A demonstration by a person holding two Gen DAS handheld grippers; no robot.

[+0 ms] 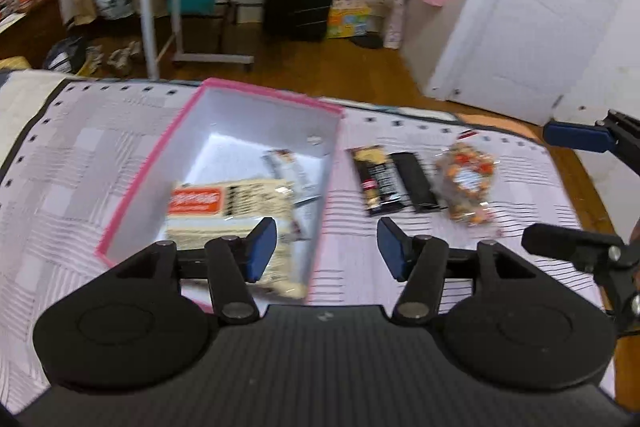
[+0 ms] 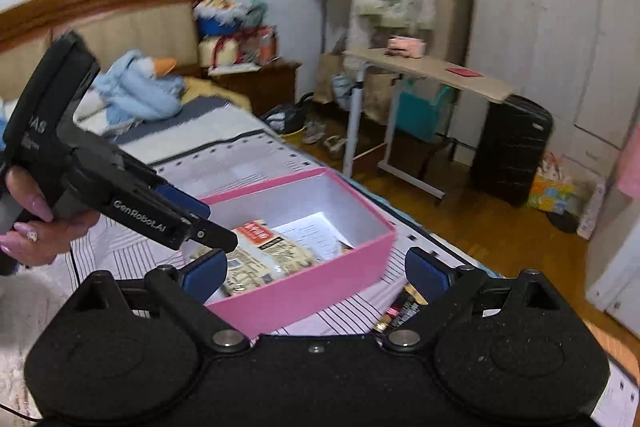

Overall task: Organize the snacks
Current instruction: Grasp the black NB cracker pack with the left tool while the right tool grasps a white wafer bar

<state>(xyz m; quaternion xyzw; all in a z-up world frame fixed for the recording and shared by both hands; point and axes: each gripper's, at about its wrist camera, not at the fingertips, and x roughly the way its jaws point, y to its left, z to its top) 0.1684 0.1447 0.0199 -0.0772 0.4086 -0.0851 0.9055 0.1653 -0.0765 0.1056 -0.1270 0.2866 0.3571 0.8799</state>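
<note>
1. Left wrist view: we see the pink box (image 1: 224,163) on the striped bedspread (image 1: 80,155). It holds a cream snack packet (image 1: 236,211), partly hidden by the left gripper (image 1: 326,247), whose jaws are spread and empty. A paler packet (image 1: 286,167) behind it is blurred. Right of the box lie a dark snack bar (image 1: 378,183), a black bar (image 1: 416,183) and a clear orange-speckled bag (image 1: 466,183).

2. Right wrist view: the right gripper (image 2: 316,273) stands spread over the box's near wall; the dark bar shows only as a sliver.
</note>
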